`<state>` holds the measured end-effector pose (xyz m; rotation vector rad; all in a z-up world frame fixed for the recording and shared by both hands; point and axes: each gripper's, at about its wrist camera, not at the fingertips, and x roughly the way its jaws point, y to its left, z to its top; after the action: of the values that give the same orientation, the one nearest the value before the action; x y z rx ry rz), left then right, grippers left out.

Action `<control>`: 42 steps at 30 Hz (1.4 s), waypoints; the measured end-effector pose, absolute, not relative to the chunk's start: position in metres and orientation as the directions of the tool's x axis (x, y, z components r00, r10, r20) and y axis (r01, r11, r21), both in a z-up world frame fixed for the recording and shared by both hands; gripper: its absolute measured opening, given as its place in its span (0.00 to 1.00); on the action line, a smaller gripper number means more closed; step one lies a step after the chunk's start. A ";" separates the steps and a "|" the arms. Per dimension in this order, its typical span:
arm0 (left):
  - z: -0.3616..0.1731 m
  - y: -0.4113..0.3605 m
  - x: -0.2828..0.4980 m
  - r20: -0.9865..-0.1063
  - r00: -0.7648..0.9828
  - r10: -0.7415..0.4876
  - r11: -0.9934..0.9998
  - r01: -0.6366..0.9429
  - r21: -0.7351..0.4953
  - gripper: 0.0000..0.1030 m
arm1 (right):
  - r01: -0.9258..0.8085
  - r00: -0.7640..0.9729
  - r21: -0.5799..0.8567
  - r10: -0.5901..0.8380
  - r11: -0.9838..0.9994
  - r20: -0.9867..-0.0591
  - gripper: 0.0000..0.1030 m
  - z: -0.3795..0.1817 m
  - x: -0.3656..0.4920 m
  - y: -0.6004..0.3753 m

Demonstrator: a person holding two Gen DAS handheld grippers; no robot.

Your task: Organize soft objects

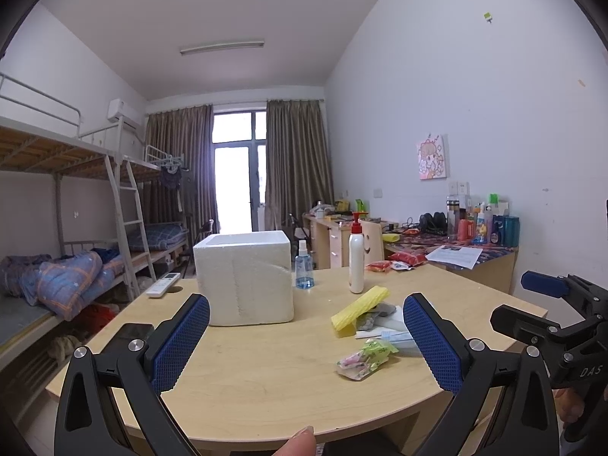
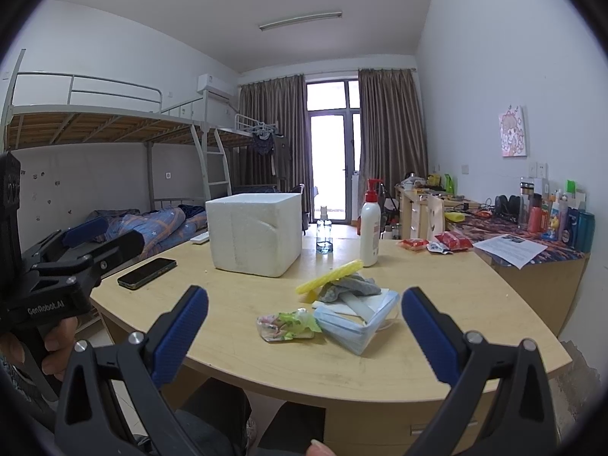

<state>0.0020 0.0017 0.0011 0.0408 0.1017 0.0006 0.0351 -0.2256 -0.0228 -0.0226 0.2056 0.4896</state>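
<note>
Fingers (image 1: 182,342) of both grippers spread wide, empty, above the table (image 1: 266,372); grey cloth (image 2: 347,287), perhaps socks, untouched.

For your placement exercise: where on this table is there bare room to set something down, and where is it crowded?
Bare wood lies between the foam box and the near table edge, right of the phone. Crowded: the pile of yellow sponge, grey cloth and masks.

Daylight pours through the glass door (image 1: 239,174) straight ahead of both grippers, blown out to white, with a faint purple fringe on its frame. The ceiling lamp (image 2: 300,21) looks unlit. Soft shadows lie under the foam box (image 2: 258,233). Both views are sharp, with bowed walls and black corners.
</note>
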 end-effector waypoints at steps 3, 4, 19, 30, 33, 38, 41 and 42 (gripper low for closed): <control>0.001 0.001 0.002 -0.103 0.995 0.003 0.999 0.001 0.041 0.99 | -0.470 0.862 0.028 0.466 0.882 -0.201 1.00 -0.023 0.035 -0.225; 0.001 0.001 0.002 -0.103 0.995 0.001 0.999 0.004 0.040 0.99 | -0.469 0.862 0.028 0.464 0.883 -0.201 1.00 -0.023 0.035 -0.225; -0.002 -0.004 0.006 -0.116 0.993 -0.015 0.999 0.021 0.050 0.99 | -0.470 0.862 0.030 0.465 0.882 -0.202 1.00 -0.025 0.036 -0.225; -0.008 -0.010 0.010 -0.125 0.992 -0.022 0.996 0.033 0.085 0.98 | -0.469 0.857 0.041 0.466 0.882 -0.219 1.00 -0.030 0.042 -0.224; -0.011 -0.007 0.017 -0.142 0.990 -0.028 0.997 0.038 0.068 0.98 | -0.470 0.853 0.042 0.466 0.882 -0.234 1.00 -0.033 0.049 -0.222; -0.016 -0.001 0.033 -0.173 0.985 -0.015 0.999 0.020 0.030 0.94 | -0.470 0.846 0.048 0.465 0.881 -0.260 1.00 -0.038 0.062 -0.220; -0.021 -0.003 0.042 -0.192 0.981 -0.019 0.998 0.031 0.056 0.94 | -0.471 0.841 0.049 0.465 0.881 -0.277 1.00 -0.041 0.069 -0.217; -0.022 -0.003 0.043 -0.192 0.981 -0.016 0.998 0.028 0.058 0.94 | -0.472 0.839 0.051 0.466 0.880 -0.283 1.00 -0.042 0.073 -0.217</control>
<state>0.0429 -0.0029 -0.0224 0.0610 0.1923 -0.0224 0.0731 -0.2169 -0.0422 -0.0213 0.2935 0.4957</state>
